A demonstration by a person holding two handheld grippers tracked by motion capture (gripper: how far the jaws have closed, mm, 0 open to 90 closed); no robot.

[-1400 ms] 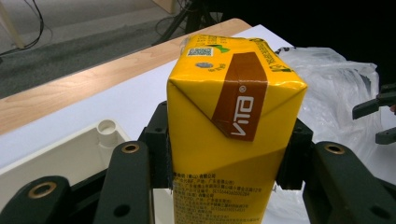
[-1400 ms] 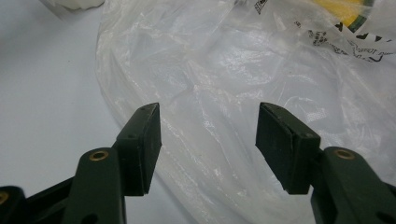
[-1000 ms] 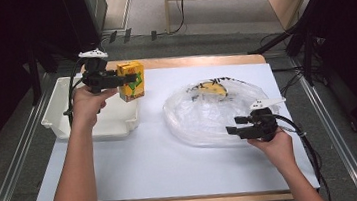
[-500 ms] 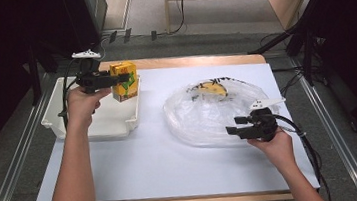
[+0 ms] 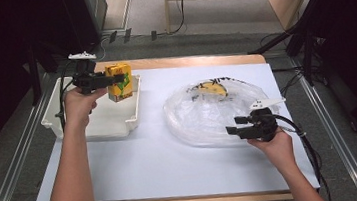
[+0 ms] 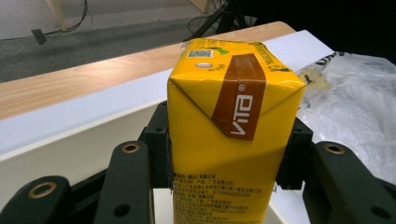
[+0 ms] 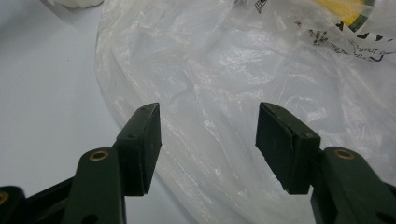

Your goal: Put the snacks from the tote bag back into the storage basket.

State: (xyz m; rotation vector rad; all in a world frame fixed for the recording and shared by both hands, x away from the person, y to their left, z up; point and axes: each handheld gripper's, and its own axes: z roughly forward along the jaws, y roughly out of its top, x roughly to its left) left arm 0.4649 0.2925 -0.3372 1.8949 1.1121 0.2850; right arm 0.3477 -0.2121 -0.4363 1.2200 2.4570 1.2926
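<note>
A yellow drink carton [image 5: 118, 81] with a brown VITA strip [image 6: 233, 135] is held upright over the far right part of a white tray [image 5: 93, 124]. My left gripper [image 5: 114, 80] is shut on its sides. A crumpled clear plastic bag [image 5: 212, 109] with black print and a yellow patch lies on the white table top at the right. My right gripper [image 5: 235, 125] is open at the bag's near right edge; in the right gripper view its jaws stand wide apart over the bag [image 7: 224, 79], nothing between its fingers [image 7: 140, 144].
The white table top [image 5: 163, 162] has a wooden strip [image 5: 187, 62] along its far edge. Metal rails run beside the table on both sides. Cables lie on the floor beyond, with dark stands at the far left and right.
My left gripper has carried the carton leftward and slightly away, from the tray's right rim to over the tray. The right gripper has stayed put.
</note>
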